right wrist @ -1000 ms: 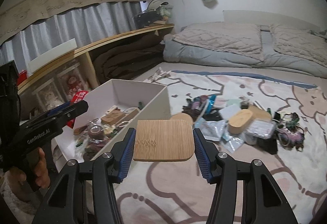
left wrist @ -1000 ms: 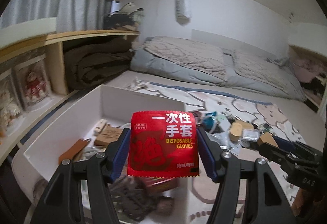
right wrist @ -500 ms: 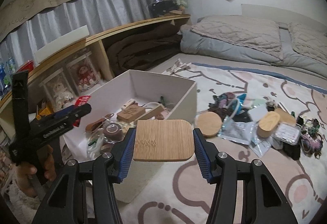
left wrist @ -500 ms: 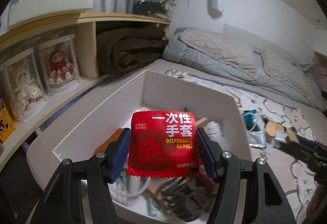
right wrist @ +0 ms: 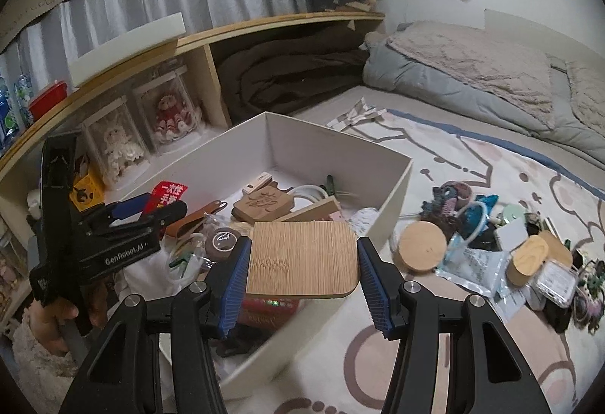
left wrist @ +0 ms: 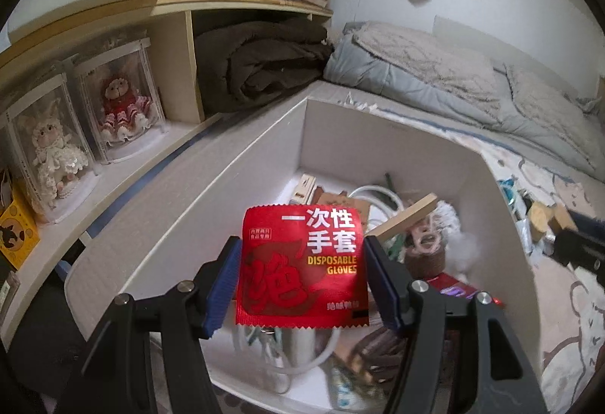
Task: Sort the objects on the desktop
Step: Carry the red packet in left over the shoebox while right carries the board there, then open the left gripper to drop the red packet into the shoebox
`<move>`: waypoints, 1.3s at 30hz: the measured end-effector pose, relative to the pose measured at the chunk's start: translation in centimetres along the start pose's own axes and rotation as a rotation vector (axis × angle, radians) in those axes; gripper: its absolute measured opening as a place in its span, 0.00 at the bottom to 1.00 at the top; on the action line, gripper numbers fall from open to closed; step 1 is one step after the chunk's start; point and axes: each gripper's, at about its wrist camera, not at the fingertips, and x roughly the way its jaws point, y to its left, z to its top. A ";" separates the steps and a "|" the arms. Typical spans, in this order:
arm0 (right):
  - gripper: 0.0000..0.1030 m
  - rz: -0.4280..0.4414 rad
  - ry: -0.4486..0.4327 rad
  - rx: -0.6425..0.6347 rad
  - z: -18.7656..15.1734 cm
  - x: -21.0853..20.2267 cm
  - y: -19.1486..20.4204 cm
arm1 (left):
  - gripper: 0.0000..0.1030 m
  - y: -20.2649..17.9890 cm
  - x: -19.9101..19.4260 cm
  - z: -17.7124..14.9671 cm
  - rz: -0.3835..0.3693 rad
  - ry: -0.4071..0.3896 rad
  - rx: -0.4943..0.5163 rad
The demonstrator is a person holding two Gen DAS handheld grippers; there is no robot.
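The left gripper [left wrist: 302,272] was clamped on a red packet of gloves [left wrist: 300,266], held upright with its print level, over the open white box [left wrist: 211,194]. The box walls stood on all sides below it, with a clutter of odds and ends on the floor of the box. The right gripper [right wrist: 302,266] pinched a bamboo board [right wrist: 302,259] flat, its grain running away from the camera, above the near right rim of the box [right wrist: 393,202]. More clutter [right wrist: 491,244] lay on the rug [right wrist: 435,357] to the right.
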 end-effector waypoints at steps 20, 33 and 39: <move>0.54 -0.032 0.163 0.007 2.8 8.3 1.0 | 0.62 0.9 1.7 0.6 -0.054 0.064 0.122; 0.54 -0.082 0.209 0.030 3.2 10.8 0.2 | 0.82 0.2 1.2 0.3 -0.100 0.050 0.134; 0.76 -0.077 0.181 0.012 3.5 9.8 0.8 | 0.82 0.3 1.4 0.6 -0.104 0.053 0.116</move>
